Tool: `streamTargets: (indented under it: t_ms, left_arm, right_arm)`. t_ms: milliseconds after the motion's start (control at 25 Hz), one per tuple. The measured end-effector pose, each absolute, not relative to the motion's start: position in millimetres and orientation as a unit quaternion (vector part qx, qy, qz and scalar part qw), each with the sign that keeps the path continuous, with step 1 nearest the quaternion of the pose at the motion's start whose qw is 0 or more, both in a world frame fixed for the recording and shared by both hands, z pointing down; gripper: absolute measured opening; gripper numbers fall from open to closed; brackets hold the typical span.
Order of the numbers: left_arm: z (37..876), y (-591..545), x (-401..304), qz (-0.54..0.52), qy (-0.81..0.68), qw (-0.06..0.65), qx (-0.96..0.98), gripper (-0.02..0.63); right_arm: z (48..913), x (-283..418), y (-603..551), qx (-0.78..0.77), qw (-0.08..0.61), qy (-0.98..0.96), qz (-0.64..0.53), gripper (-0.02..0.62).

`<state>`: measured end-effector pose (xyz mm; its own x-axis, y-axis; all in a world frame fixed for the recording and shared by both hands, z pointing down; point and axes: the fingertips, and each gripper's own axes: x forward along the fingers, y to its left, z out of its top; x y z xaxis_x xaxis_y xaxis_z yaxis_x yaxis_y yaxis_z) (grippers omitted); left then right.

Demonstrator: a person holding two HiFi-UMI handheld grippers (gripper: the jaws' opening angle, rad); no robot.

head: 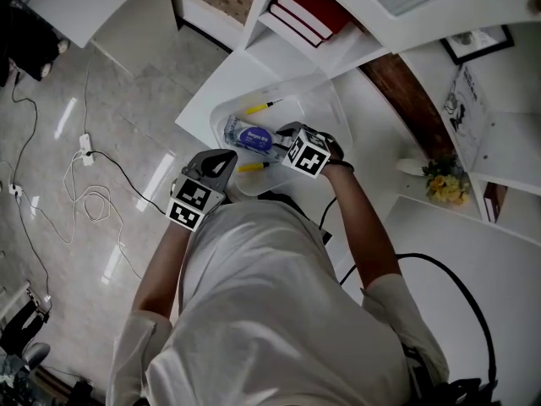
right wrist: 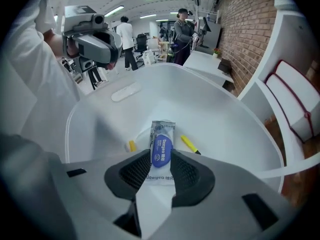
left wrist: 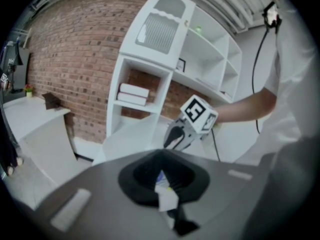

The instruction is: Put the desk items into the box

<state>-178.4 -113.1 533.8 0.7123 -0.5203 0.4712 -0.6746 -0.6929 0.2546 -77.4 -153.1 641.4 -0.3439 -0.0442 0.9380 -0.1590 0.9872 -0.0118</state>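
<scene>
Seen from the head view, the clear plastic box (head: 325,100) sat at the corner of the bench (head: 203,100), below a shelf of red books (head: 308,11). It held a blue-labelled packet (head: 248,135) and a yellow pen (head: 258,106), and a second yellow pen (head: 251,167) lay by its near wall. The right gripper (head: 283,136) hung over the packet, and the left gripper (head: 226,166) hovered just beside the box's near edge. In the left gripper view, its jaws stood a narrow slit apart, pinching nothing, with the right gripper ahead. In the right gripper view, the jaws were spread. The packet lay loose on the box floor between them, with a yellow pen on either side.
</scene>
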Motion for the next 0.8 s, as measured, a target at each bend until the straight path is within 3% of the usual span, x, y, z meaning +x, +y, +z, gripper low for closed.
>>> streamTargets:
  t_ms: [480,800]
  left_arm:
    - [529,-105,-145,0.188,-0.340,0.205,0.898,0.003]
    - [528,-84,-128,0.196,-0.360,0.211,0.887,0.003]
  right_arm:
    - [580,-43,-136,0.107,0.514,-0.850,0.034,0.068]
    - [543,-10,-117,0.174,0.402,-0.893,0.100,0.019]
